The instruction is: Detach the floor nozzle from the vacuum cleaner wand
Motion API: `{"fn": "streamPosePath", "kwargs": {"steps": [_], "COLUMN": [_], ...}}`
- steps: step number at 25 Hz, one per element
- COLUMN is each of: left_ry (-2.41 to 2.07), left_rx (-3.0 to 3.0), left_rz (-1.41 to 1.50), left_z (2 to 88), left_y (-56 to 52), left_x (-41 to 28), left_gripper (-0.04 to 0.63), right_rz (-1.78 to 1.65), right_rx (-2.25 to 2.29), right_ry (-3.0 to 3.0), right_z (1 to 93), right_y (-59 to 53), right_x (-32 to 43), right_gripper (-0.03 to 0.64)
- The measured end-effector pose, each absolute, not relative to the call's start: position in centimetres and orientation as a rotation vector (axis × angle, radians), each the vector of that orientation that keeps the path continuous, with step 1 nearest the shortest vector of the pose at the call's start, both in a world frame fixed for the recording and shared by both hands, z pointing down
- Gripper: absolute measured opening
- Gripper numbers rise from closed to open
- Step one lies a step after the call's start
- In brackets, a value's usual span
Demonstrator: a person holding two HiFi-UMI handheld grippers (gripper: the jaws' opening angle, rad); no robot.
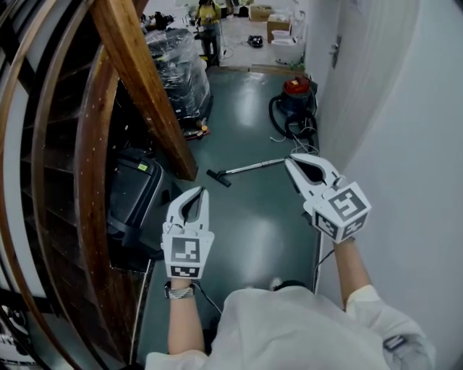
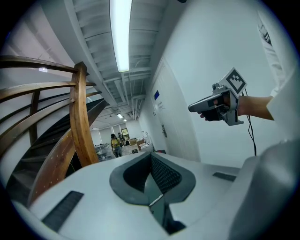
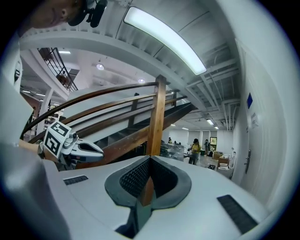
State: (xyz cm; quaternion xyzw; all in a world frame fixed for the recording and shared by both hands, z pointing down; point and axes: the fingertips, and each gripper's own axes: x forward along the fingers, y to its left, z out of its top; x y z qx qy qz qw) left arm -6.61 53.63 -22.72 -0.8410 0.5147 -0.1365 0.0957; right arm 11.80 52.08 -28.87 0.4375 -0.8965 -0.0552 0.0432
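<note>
In the head view a silver vacuum wand [image 1: 255, 167] lies on the dark green floor, with a black floor nozzle [image 1: 218, 178] on its left end. A hose runs from it to the red and black vacuum cleaner [image 1: 296, 101] by the wall. Both grippers are held level in the air, well above the wand and touching nothing. My left gripper [image 1: 202, 190] is shut and empty, its tips meeting in its own view [image 2: 151, 154]. My right gripper [image 1: 290, 160] is also shut and empty [image 3: 150, 158], its tip over the wand's right end in the head view.
A slanted wooden stair post [image 1: 145, 87] and curved railings fill the left. A black case [image 1: 134, 191] stands under the stairs, a plastic-wrapped pallet [image 1: 181, 69] behind it. A white wall [image 1: 405, 144] runs along the right. A person [image 1: 208, 18] stands far down the hall.
</note>
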Motion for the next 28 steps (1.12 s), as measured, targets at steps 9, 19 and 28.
{"fn": "streamPosePath", "kwargs": {"steps": [9, 19, 28], "left_ry": [1.543, 1.587, 1.602], "left_rx": [-2.517, -2.528, -2.516], "left_rz": [-0.388, -0.388, -0.372], "left_z": [-21.5, -20.0, -20.7], "left_y": [51.5, 45.2, 33.2], "left_x": [-10.3, -11.8, -9.4], "left_gripper": [0.0, 0.0, 0.0], "right_rz": [-0.152, -0.149, -0.197], "right_rx": [1.302, 1.276, 1.239], "right_ry": [-2.725, -2.73, -2.756], "right_z": [-27.2, -25.6, -25.9], "right_y": [50.3, 43.9, 32.0], "right_x": [7.7, 6.3, 8.1], "right_gripper": [0.027, 0.028, 0.028]}}
